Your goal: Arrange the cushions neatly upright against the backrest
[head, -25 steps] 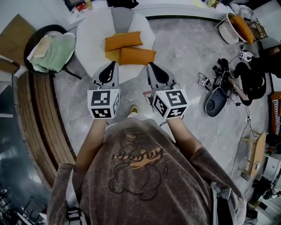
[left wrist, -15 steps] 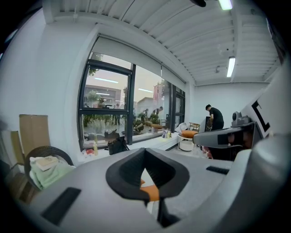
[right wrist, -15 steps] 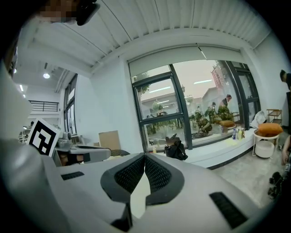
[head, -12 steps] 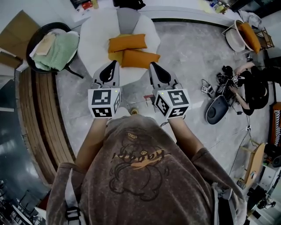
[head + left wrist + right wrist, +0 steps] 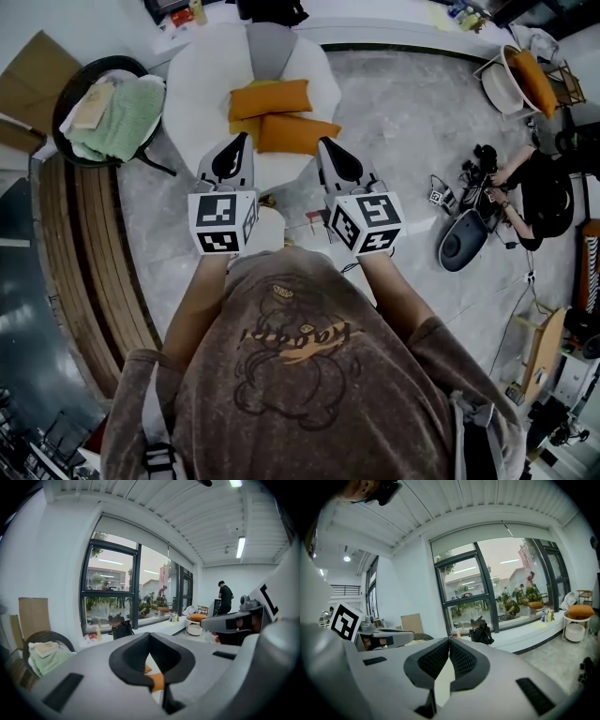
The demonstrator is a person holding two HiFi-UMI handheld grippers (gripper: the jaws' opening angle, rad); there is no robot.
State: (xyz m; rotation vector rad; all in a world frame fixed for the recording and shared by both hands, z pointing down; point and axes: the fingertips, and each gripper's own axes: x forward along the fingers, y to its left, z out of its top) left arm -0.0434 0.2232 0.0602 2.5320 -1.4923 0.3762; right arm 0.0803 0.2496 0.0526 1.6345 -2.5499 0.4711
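Note:
Two orange cushions (image 5: 270,97) (image 5: 298,132) lie flat on the seat of a white round armchair (image 5: 202,84), with a yellow one (image 5: 244,125) partly under them. The chair's grey backrest (image 5: 270,45) is behind them. My left gripper (image 5: 240,141) and right gripper (image 5: 325,144) are held side by side just short of the seat's front edge, both shut and empty. In the left gripper view the jaws (image 5: 150,638) meet, and a bit of orange cushion (image 5: 158,680) shows below them. The right gripper's jaws (image 5: 449,642) also meet, with the white chair (image 5: 442,682) behind.
A black wicker chair with a green blanket (image 5: 112,108) stands left of the armchair. Curved wooden slats (image 5: 84,253) run along the left. At the right a person (image 5: 536,178) crouches by cables and a dark device (image 5: 459,230). A second chair with an orange cushion (image 5: 523,75) stands far right.
The person has stepped forward, and both grippers have come a little closer to the armchair's front. Both stay shut and empty.

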